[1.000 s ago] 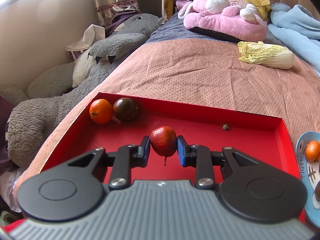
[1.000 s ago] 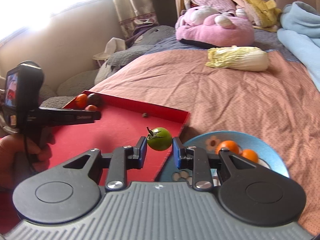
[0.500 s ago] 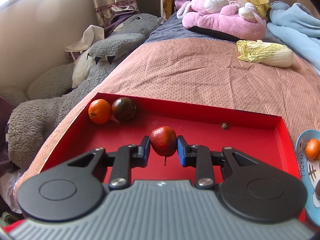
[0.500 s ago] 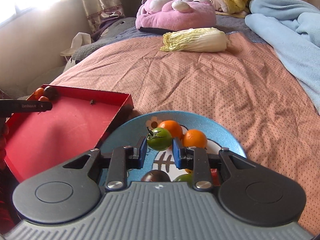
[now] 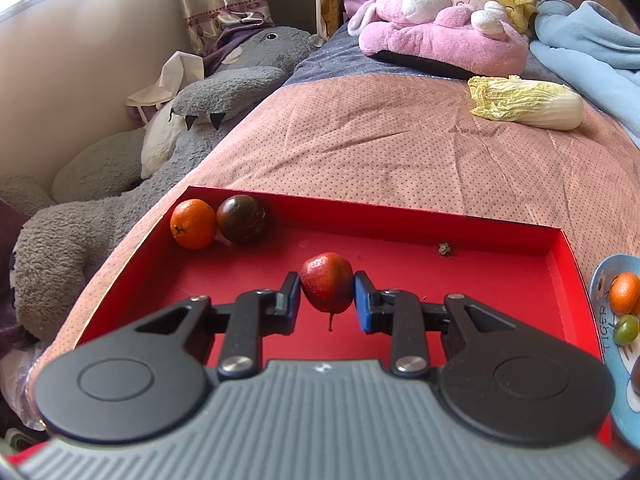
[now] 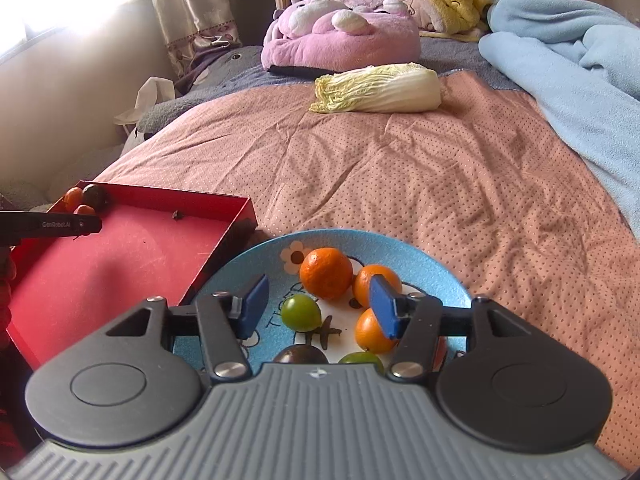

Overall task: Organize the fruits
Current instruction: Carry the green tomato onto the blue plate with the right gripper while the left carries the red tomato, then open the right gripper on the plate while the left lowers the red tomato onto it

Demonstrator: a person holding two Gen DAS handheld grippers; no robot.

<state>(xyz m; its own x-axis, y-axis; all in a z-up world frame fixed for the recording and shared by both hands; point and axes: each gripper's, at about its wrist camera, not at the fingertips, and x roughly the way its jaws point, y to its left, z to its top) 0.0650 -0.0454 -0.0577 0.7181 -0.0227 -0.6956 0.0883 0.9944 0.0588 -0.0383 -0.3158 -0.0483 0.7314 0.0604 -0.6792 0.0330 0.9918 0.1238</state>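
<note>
Fruits are partly sorted. The left gripper (image 5: 327,294) clamps a red fruit (image 5: 327,288) above the red tray (image 5: 520,236), where an orange (image 5: 193,223) and a dark fruit (image 5: 241,219) already lie. The right gripper (image 6: 316,306) has just been opening, nothing pinched; a green tomato (image 6: 300,312) rests below on the blue plate (image 6: 440,268) among oranges (image 6: 326,273). Plenty left to sort, I judge.

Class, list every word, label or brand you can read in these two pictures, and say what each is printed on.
"GenRobot.AI": white letters on the left claw body, right wrist view.
"TIGER": on the blue plate rim, left wrist view.
The plate's lettering in the right wrist view is partly hidden behind the right claw: not readable.
</note>
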